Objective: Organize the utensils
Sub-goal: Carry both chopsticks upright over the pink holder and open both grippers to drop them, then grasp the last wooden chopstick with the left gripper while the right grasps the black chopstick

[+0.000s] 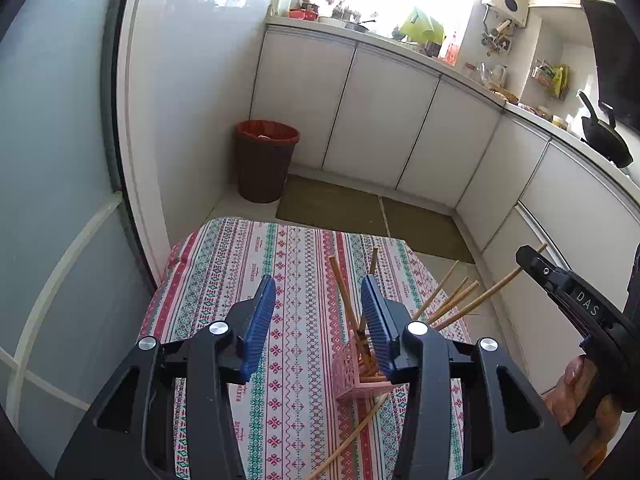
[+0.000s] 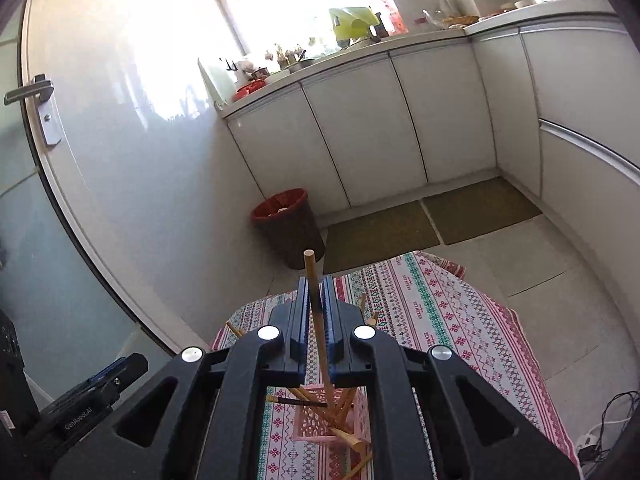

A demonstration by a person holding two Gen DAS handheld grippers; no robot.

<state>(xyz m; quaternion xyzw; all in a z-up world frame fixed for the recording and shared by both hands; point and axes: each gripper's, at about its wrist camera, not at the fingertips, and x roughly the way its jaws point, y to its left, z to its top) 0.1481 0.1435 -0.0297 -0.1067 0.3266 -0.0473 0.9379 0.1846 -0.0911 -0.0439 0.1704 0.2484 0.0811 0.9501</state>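
Right gripper (image 2: 316, 322): clenched on one chopstick (image 2: 318, 320) held upright over the pink basket (image 2: 316, 424) on the patterned tablecloth (image 2: 440, 320); best lowered straight, tip guided between the sticks already leaning inside. Left gripper (image 1: 318, 320): released, holding nothing, hovering just beside the basket. Left view alone shows a loose chopstick (image 1: 352, 436) lying on the cloth; right view alone shows the grip.

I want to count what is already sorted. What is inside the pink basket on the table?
Several wooden chopsticks stand leaning inside the pink basket. The right claw holds one more chopstick over it. The basket's bottom is hidden by its walls and the claws, so no exact count.
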